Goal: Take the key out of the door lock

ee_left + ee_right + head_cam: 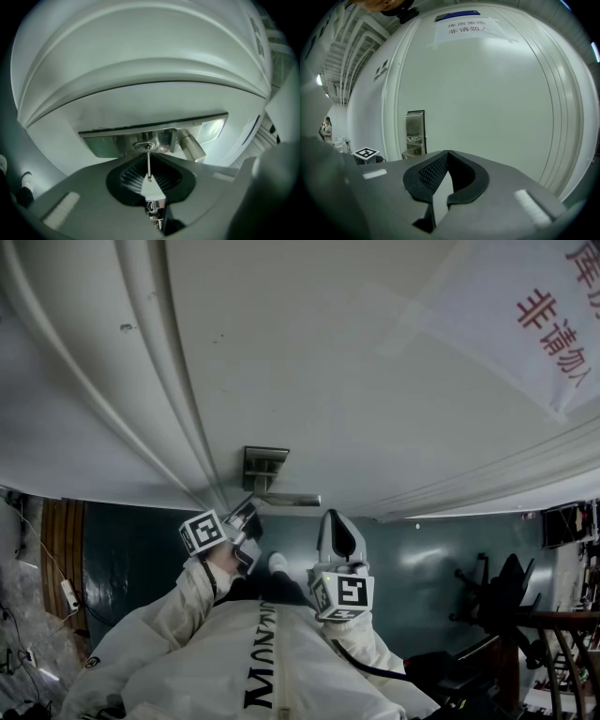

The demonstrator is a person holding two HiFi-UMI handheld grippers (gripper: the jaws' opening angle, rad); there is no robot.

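A steel lock plate (pixel 265 468) with a lever handle (pixel 286 499) sits on the white door (pixel 356 381). In the left gripper view a thin key (pixel 149 164) sticks out of the lock cylinder (pixel 144 146), beside the handle's stem (pixel 191 146). My left gripper (pixel 149 157) (pixel 246 517) is level at the lock, its jaws closed round the key, whose pale head and chrome ring (pixel 154 208) lie between the pads. My right gripper (pixel 448 153) (pixel 339 529) hangs back from the door to the right of the lock plate (pixel 415 132), shut, with nothing in it.
A paper sign with red print (pixel 553 310) is taped on the door. Raised mouldings (pixel 159 352) run along the door panel. Beside the door are a dark floor (pixel 422 559), an office chair (pixel 502 592) and a wooden piece (pixel 562 643). A person (pixel 327 129) stands far off.
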